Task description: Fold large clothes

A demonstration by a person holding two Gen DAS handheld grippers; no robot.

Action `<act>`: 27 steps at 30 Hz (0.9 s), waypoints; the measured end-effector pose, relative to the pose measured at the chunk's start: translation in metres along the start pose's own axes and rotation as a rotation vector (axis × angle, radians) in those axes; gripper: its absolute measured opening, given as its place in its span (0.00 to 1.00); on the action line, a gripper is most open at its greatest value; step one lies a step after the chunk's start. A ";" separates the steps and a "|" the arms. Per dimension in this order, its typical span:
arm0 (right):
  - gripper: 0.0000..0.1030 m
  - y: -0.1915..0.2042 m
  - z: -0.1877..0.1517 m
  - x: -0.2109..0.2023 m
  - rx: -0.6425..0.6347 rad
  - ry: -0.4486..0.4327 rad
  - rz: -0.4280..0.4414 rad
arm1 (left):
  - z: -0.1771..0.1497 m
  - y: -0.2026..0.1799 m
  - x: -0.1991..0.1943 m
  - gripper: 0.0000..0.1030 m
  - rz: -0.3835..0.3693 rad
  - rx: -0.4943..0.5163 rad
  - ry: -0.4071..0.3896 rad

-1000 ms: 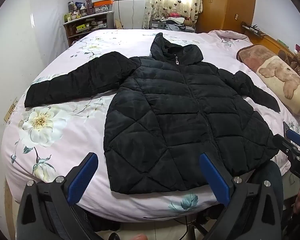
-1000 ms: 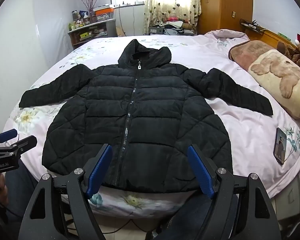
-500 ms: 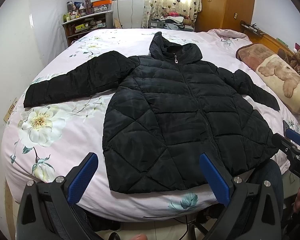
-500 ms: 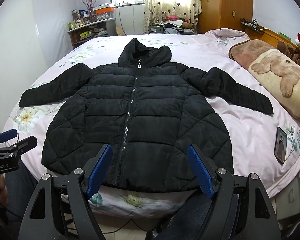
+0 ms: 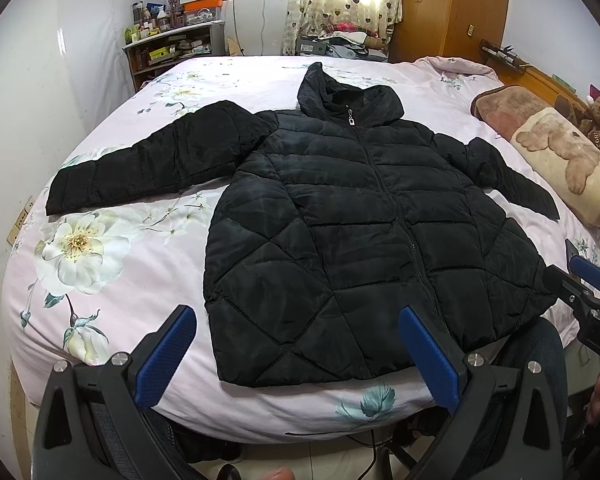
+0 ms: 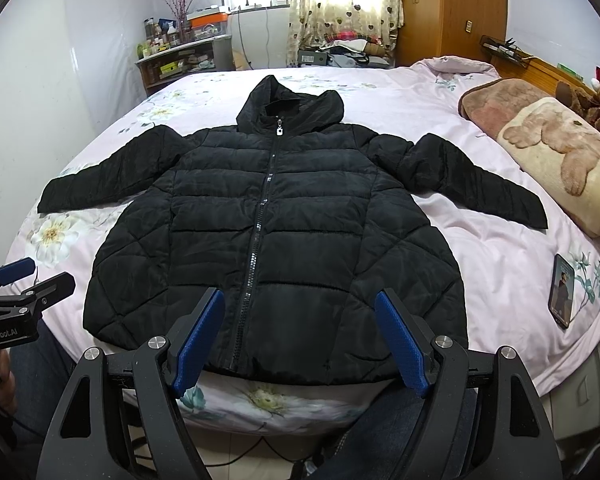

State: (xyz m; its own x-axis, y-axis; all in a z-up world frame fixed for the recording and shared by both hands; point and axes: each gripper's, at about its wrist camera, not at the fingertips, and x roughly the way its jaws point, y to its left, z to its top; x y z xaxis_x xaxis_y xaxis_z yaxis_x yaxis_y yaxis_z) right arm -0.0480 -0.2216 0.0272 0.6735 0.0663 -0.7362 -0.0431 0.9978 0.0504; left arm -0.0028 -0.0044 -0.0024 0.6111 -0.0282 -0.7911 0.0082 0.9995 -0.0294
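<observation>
Left wrist view, jacket: the black puffer jacket (image 5: 364, 232) lies zipped and face-up on the bed (image 5: 112, 276), sleeves spread.
Left wrist view, grip: the left hand-held gripper (image 5: 296, 356) hovers wide open over the hem corner, holding nothing.
Left wrist view, risk: slick padded fabric could slip from a shallow pinch.
Right wrist view, grip: the right hand-held gripper (image 6: 300, 340) hangs spread and empty above the hem, by the zipper (image 6: 260, 224).
Right wrist view, risk: a swept sleeve could knock the phone (image 6: 562, 294) off the bed edge; uneven lifts would skew the fold.
</observation>
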 end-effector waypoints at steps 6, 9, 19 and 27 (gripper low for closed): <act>0.75 0.001 -0.004 0.001 0.000 0.000 0.000 | 0.000 -0.001 0.000 0.99 0.000 0.000 0.001; 0.75 0.002 -0.002 0.001 0.000 0.001 0.000 | -0.001 -0.002 0.001 0.99 -0.001 0.002 0.003; 0.75 0.000 -0.003 0.001 0.000 0.002 -0.001 | -0.002 -0.002 0.002 0.99 -0.001 0.003 0.005; 0.75 0.000 -0.002 0.003 0.001 0.005 0.001 | -0.004 0.000 0.006 0.99 -0.007 0.002 0.015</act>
State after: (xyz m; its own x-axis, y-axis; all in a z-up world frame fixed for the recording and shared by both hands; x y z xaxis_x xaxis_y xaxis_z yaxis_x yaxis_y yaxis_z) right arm -0.0479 -0.2219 0.0235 0.6700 0.0678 -0.7393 -0.0435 0.9977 0.0521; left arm -0.0028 -0.0047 -0.0094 0.5989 -0.0352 -0.8000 0.0139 0.9993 -0.0336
